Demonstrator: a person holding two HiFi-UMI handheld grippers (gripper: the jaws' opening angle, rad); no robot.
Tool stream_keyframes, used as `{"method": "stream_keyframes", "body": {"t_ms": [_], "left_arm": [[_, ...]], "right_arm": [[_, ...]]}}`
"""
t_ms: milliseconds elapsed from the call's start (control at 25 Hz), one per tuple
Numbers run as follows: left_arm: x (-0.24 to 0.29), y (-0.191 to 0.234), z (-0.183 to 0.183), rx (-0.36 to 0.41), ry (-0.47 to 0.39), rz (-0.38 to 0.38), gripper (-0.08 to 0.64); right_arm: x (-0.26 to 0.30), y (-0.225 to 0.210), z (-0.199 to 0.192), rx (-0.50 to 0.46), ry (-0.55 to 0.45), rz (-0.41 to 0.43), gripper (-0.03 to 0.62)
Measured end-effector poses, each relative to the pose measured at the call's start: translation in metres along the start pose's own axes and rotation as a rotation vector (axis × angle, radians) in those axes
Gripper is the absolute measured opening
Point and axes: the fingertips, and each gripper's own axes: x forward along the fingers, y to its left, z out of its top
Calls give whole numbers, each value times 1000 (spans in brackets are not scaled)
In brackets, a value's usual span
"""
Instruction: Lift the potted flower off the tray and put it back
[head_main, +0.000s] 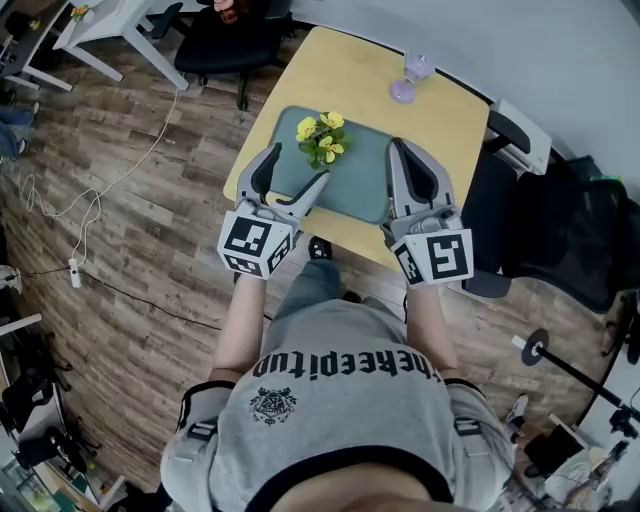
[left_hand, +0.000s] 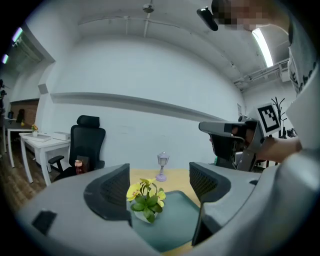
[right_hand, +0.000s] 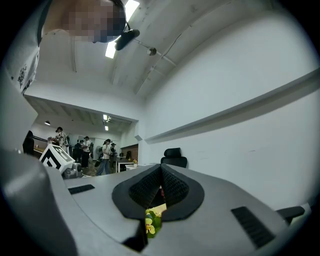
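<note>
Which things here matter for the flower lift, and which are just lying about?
For the job: potted flower, tray, left gripper, right gripper.
Lying about: purple lantern ornament, black office chair.

Wood-plank floor (head_main: 130, 230), white wall (left_hand: 150, 75), black office chair (left_hand: 87, 140), white desk (left_hand: 40, 141), ceiling strip light (left_hand: 262, 47).

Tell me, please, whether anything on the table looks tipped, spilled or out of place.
Nothing stands out: the flower stands upright on the tray, which lies flat on the table; nothing is spilled.

Matt teal tray (head_main: 366, 176), smooth wooden table (head_main: 335, 70)
</note>
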Motion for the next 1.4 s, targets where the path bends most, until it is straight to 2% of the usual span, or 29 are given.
{"method": "stream_keyframes", "body": {"t_ms": [240,440,680,1160,1400], "left_arm": [[21,12,-63,-13,141,-32,354],[36,28,-114,10,263,-18,354],[55,37,-155,24,365,-42,354],[104,50,-190,96,463,-107,365],[118,49,-201,137,454,-137,367]], "right_arm": [[6,-1,-18,-3,51,-12,2],[9,-10,-29,-11,85,-33,2],[8,-23,-40,-10,119,-71,1],[10,-55,-53,-14,168,-159,2],[11,-63,-57,-16,180,-184,2]]}}
